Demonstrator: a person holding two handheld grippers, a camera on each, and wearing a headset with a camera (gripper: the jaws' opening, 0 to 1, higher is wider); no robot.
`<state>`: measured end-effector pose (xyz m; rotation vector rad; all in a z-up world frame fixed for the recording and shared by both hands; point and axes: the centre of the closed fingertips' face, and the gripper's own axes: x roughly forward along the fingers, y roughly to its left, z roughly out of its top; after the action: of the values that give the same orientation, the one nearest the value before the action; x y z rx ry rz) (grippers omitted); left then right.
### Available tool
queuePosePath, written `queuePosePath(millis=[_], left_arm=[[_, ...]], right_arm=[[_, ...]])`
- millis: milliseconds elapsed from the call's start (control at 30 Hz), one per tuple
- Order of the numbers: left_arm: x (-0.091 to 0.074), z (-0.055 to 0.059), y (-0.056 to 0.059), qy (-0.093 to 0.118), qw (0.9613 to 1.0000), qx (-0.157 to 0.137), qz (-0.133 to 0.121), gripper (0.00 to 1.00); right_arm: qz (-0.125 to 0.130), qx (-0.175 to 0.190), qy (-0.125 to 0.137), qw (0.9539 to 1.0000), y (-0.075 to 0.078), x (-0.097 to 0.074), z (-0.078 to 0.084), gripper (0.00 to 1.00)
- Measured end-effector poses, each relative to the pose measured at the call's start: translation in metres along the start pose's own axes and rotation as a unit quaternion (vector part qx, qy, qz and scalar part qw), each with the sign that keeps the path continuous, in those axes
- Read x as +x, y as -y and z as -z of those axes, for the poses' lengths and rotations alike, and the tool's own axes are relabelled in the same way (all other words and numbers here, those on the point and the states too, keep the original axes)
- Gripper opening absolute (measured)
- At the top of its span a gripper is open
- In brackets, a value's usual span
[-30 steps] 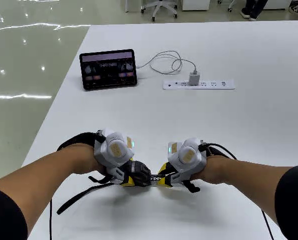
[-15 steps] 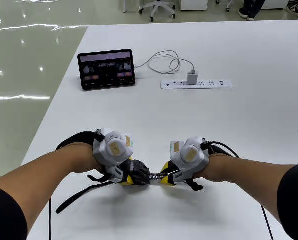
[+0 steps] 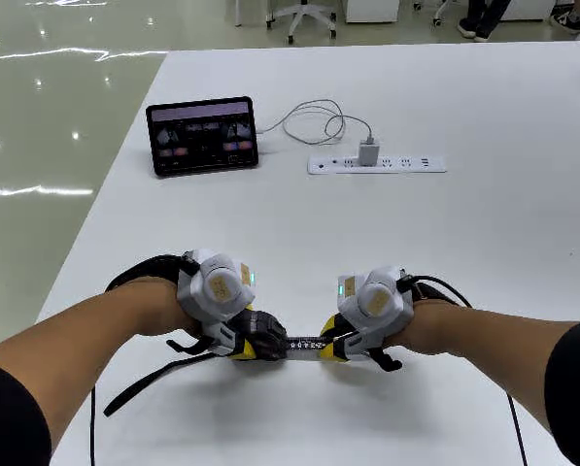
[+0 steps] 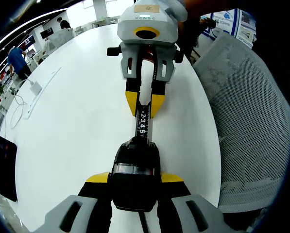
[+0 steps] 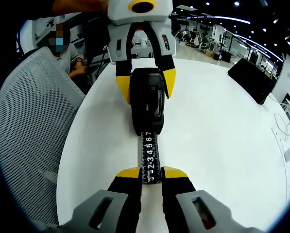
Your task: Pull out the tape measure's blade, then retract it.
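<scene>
- Head view: the left gripper [image 3: 254,346] and right gripper [image 3: 328,348] face each other tip to tip, low over the white table [image 3: 416,262], at 6 o'clock in frame.
  The tape measure [image 3: 267,340] sits between them, and a short run of blade [image 3: 306,344] bridges the gap.
  The tablet [image 3: 202,134] at 11 o'clock and the power strip [image 3: 377,164] at 1 o'clock lie well apart from the work, off the pull line.
- Left gripper view: its own jaws are clenched on the two flanks of the black case at 6 o'clock, yellow pads against the sides.
  Judgement: this hold anchors the body so that only the blade travels.
  The blade leaves the case toward 12 o'clock, printed numerals up, and enters the tips of the right gripper.
  A mesh chair [image 4: 251,121] is at 3 o'clock, beyond the table edge.
- Right gripper view: its own jaws are pinched on the blade's free end at 6 o'clock.
  The end hook is hidden between the tips, so I cannot tell how it seats.
  The case sits at 12 o'clock, clamped by the left gripper.
  The blade runs straight and flat between the two.
  Judgement: an end grip in line with the case mouth lets the pull follow the blade's axis without twist.
- Stage (judgement): only a short length is out, so extension is at its start and retraction is not yet done.
  Risk: if the pinch slips, the spring could snap the blade back.
</scene>
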<state>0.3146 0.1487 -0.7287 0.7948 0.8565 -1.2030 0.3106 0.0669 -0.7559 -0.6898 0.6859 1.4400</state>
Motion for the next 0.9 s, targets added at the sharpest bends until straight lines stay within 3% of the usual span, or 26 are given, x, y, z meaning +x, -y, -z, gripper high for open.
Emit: queuePosePath(millis=[900], left_arm=[[0.0,-0.001,0.001,-0.001,1.0,0.002,-0.008,0.31]], right_arm=[[0.01,0.007,-0.013,0.9998,-0.001,-0.013,0.018,0.1]])
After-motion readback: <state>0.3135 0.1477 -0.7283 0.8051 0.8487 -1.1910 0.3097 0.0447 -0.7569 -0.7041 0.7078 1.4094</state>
